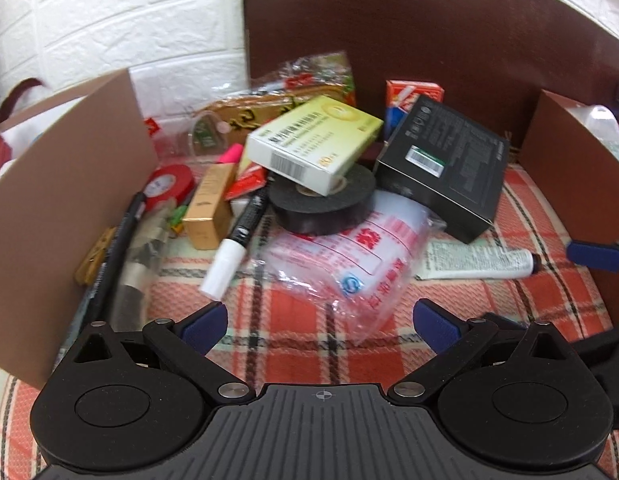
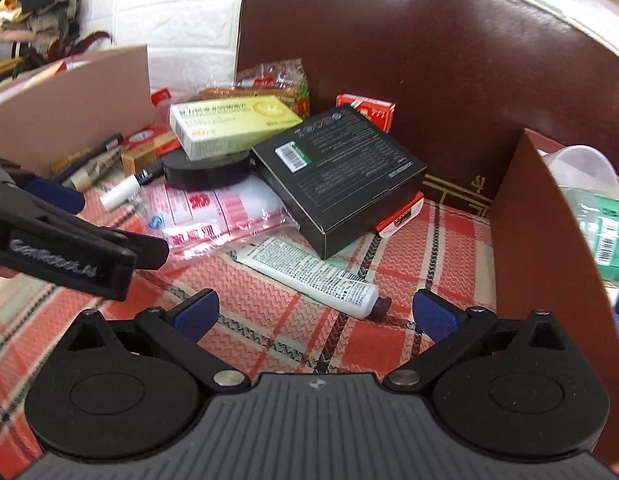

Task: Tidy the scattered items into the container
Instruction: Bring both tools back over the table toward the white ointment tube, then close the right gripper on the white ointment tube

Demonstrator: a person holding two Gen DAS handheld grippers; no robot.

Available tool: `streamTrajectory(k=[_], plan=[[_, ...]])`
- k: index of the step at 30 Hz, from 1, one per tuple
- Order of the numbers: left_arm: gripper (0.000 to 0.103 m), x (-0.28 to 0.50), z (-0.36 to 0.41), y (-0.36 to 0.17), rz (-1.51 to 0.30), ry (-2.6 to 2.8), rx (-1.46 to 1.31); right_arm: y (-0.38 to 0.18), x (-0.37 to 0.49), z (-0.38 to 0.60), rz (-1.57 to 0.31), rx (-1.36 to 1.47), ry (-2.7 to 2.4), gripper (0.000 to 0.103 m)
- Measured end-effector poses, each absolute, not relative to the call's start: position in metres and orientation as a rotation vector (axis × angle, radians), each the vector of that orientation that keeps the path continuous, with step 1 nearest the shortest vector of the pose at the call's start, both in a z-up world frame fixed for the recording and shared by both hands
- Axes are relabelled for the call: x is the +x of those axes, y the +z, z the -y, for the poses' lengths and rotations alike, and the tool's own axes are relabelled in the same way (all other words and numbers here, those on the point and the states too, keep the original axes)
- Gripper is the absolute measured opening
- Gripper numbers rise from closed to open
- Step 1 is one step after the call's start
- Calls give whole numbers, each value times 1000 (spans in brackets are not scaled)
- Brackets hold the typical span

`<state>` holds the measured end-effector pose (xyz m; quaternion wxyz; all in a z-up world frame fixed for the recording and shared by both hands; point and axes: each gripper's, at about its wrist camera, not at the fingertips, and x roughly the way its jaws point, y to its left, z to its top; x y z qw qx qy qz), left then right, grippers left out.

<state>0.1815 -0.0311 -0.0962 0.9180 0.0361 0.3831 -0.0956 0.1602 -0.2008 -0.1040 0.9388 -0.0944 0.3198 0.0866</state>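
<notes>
Left hand-held gripper: jaws wide apart, empty, low over plaid cloth between cardboard flaps. Right hand-held gripper: jaws wide apart, empty.

White tube flat on cloth, just ahead of right gripper, touching front of black box.

Handling (judged): light, soft-walled, dents under squeeze; smooth skin, may slip. Take hold mid-body, across width.

Long axis diagonal in right view: dark cap near-right toward gripper, crimped tail far-left.
</notes>
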Motion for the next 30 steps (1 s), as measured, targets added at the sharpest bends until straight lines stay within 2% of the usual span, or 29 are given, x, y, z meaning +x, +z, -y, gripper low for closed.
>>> streamTrajectory(k=[5,12,15,18,20,23,27,30], plan=[[99,189,29,-106,-834,-210,49,-116,177,204,-671,-205,183,102],[99,194,27,-111,-850,-204,45,-125,196,216,-678,-147,236,100],[99,192,27,-113,-858,-201,54,-127,197,224,-692,-90,284,95],[99,188,25,-112,-863,-198,47,-122,191,225,-709,-90,316,83],[99,185,24,-110,-863,-199,43,-118,184,227,-723,-70,338,67],[98,177,24,-106,-860,-203,45,-112,171,230,-740,-24,384,52],[97,169,24,-100,-857,-219,36,-109,152,222,-742,-11,450,49],[96,167,27,-96,-851,-228,43,-108,153,218,-719,-41,400,53]])
